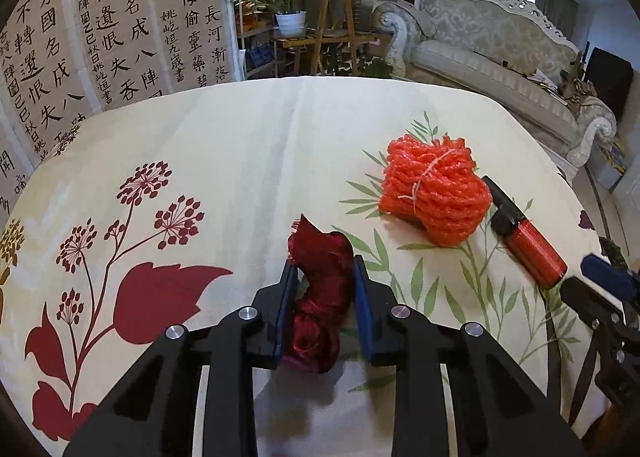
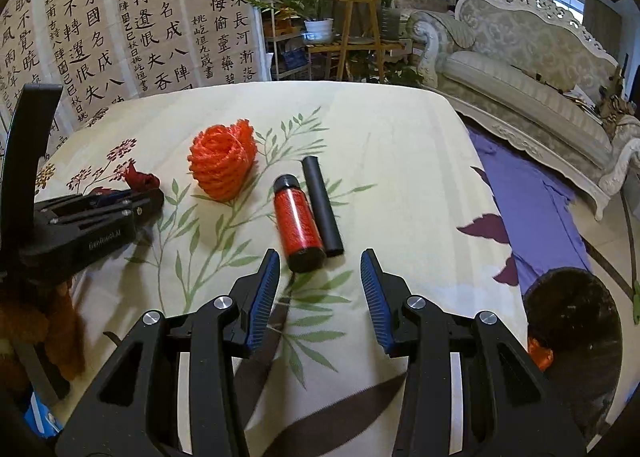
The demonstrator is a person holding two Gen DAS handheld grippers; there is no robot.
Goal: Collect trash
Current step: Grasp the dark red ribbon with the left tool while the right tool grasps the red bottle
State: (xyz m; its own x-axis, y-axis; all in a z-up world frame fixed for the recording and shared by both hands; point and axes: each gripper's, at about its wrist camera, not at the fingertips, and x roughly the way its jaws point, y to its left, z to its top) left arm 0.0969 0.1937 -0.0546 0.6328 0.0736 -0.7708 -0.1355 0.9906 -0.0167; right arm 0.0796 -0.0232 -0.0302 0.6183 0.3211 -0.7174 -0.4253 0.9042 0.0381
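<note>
My left gripper (image 1: 325, 269) is shut on a dark red crumpled wad (image 1: 320, 289), held just above the floral tablecloth (image 1: 224, 161); the wad also shows in the right wrist view (image 2: 140, 179). An orange rope bundle (image 1: 434, 189) lies to its right, also in the right wrist view (image 2: 224, 163). A red spool with black ends (image 2: 298, 227) and a black tube (image 2: 322, 205) lie side by side just ahead of my right gripper (image 2: 320, 267), which is open and empty above the cloth.
A dark round bin (image 2: 576, 317) with something orange in it stands on the floor at the table's right. A purple cloth (image 2: 532, 201) lies on the floor beside it. A sofa (image 2: 532, 69), plant stands and calligraphy screens lie beyond the table.
</note>
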